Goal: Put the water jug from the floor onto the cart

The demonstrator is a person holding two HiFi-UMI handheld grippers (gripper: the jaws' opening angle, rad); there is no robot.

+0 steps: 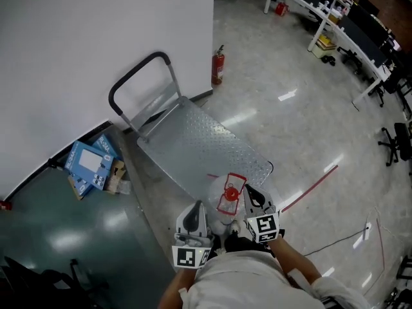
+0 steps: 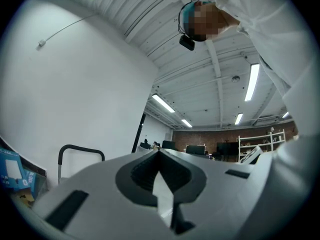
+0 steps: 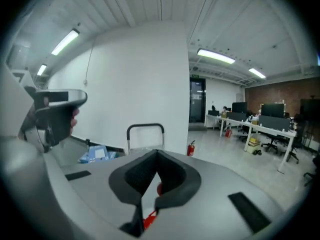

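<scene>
The water jug (image 1: 220, 212) is clear plastic with a red cap and a red carry handle (image 1: 232, 190). It hangs just off the near corner of the cart (image 1: 193, 143), a flat metal platform trolley with a black push bar (image 1: 138, 76). My right gripper (image 1: 248, 195) is shut on the red handle; the red (image 3: 150, 216) shows under the closed jaws (image 3: 157, 151). My left gripper (image 1: 197, 206) sits against the jug's left side with its jaws together (image 2: 160, 151), gripping nothing that I can see. The push bar (image 3: 145, 128) stands ahead by the white wall.
A blue carton (image 1: 90, 163) and cardboard lie on the dark floor left of the cart. A red fire extinguisher (image 1: 218, 66) stands at the wall corner. Desks and office chairs (image 1: 335, 24) line the far right. Red tape (image 1: 309, 185) and a cable cross the pale floor.
</scene>
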